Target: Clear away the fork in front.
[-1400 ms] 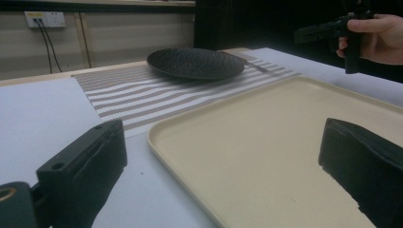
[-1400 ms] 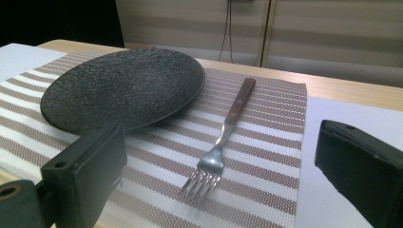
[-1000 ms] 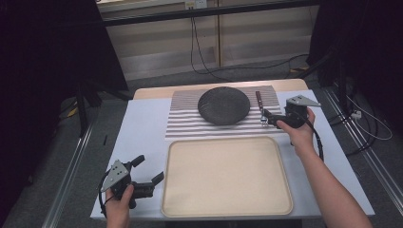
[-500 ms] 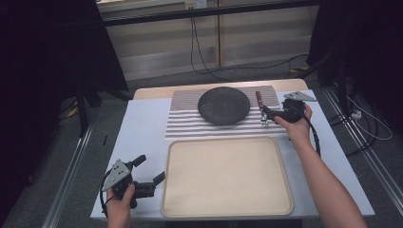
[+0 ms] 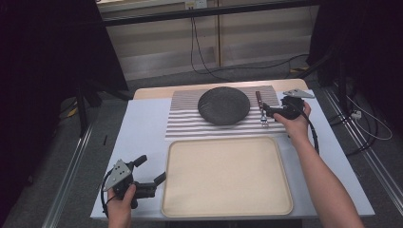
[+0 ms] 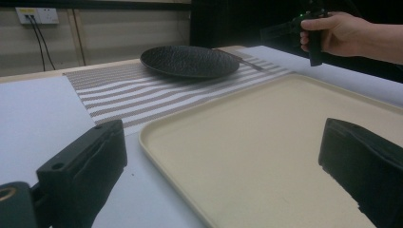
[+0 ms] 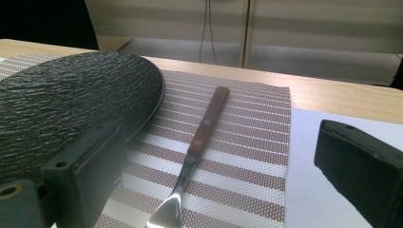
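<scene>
A black textured plate [image 5: 223,105] rests on a striped placemat [image 5: 185,123] at the back of the table. To its right lies a fork [image 5: 260,107] with a wooden handle, tines toward me. My right gripper [image 5: 267,113] is open and low at the fork's tine end. In the right gripper view the fork [image 7: 199,137] lies between the spread jaws, with the plate [image 7: 71,104] at left. My left gripper [image 5: 151,169] is open and holds nothing, beside the left edge of a beige tray [image 5: 227,175]. Its own view looks across the tray [image 6: 266,142] to the plate [image 6: 190,61].
The white table top [image 5: 138,137] extends left of the placemat and right of the tray. A wooden strip [image 5: 152,93] borders the far edge. Cables [image 5: 199,52] run over the floor behind the table, and metal rails [image 5: 71,175] flank it.
My right gripper has moved a little left, closing in on the fork's tine end. The left gripper has stayed in place.
</scene>
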`<state>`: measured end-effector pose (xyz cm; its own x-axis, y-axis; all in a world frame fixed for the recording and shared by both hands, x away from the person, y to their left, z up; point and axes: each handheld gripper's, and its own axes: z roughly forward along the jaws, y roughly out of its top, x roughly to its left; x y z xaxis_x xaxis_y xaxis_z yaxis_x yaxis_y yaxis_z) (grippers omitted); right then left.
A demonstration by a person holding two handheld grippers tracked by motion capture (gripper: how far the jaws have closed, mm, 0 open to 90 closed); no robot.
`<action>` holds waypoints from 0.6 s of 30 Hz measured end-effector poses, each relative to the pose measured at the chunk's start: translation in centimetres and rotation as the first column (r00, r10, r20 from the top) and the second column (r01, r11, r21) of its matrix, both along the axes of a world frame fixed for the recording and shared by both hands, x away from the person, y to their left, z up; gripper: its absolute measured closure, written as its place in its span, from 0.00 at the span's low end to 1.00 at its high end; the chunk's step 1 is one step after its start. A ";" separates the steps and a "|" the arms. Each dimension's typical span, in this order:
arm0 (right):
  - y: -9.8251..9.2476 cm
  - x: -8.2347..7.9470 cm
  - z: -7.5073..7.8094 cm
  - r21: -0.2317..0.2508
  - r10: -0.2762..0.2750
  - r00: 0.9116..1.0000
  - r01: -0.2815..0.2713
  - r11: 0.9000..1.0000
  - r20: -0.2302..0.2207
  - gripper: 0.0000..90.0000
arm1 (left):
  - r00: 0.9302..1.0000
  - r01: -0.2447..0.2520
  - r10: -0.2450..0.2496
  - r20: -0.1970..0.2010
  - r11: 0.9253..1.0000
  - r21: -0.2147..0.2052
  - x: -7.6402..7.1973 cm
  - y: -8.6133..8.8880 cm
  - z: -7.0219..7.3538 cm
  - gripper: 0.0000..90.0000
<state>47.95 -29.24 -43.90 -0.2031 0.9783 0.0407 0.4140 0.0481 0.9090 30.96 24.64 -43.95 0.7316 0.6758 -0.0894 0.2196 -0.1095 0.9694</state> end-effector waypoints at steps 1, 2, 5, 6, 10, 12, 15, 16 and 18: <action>0.0 0.0 0.0 0.000 0.000 1.000 0.000 1.000 0.000 0.03 | 1.000 0.000 0.000 0.000 1.000 0.000 0.0 0.0 0.0 0.03; 0.0 0.1 -0.2 -0.011 0.000 1.000 0.000 1.000 -0.005 0.04 | 1.000 -0.001 0.001 0.001 1.000 0.000 0.0 0.0 0.0 0.03; 0.0 0.3 -0.4 -0.014 -0.005 1.000 0.005 1.000 -0.011 0.04 | 1.000 -0.002 0.002 0.001 1.000 0.000 0.0 0.0 0.0 0.03; 0.0 0.4 -0.5 -0.019 -0.004 1.000 0.004 1.000 -0.013 0.04 | 1.000 -0.002 0.002 0.000 1.000 -0.001 0.0 0.0 0.0 0.03; -0.2 0.7 -0.7 -0.016 -0.010 1.000 0.010 1.000 -0.030 0.05 | 1.000 0.003 -0.003 0.003 1.000 0.010 0.0 -0.1 0.0 0.03; -0.3 0.9 -0.6 -0.016 -0.010 0.999 0.009 1.000 -0.047 0.07 | 1.000 0.001 -0.001 0.001 1.000 0.005 0.0 -0.1 0.0 0.03; -0.3 1.1 -0.4 -0.022 0.000 0.999 -0.001 1.000 -0.054 0.12 | 1.000 -0.001 0.001 0.001 1.000 0.005 0.1 -0.1 0.0 0.03; -0.2 1.3 -0.3 -0.028 0.002 0.998 -0.004 1.000 -0.064 0.16 | 1.000 -0.001 0.001 0.001 1.000 0.006 0.1 -0.1 0.0 0.03; 0.0 1.6 -0.3 -0.035 0.010 0.997 -0.013 0.999 -0.070 0.24 | 1.000 0.000 0.000 0.001 1.000 0.012 0.1 -0.1 -0.1 0.03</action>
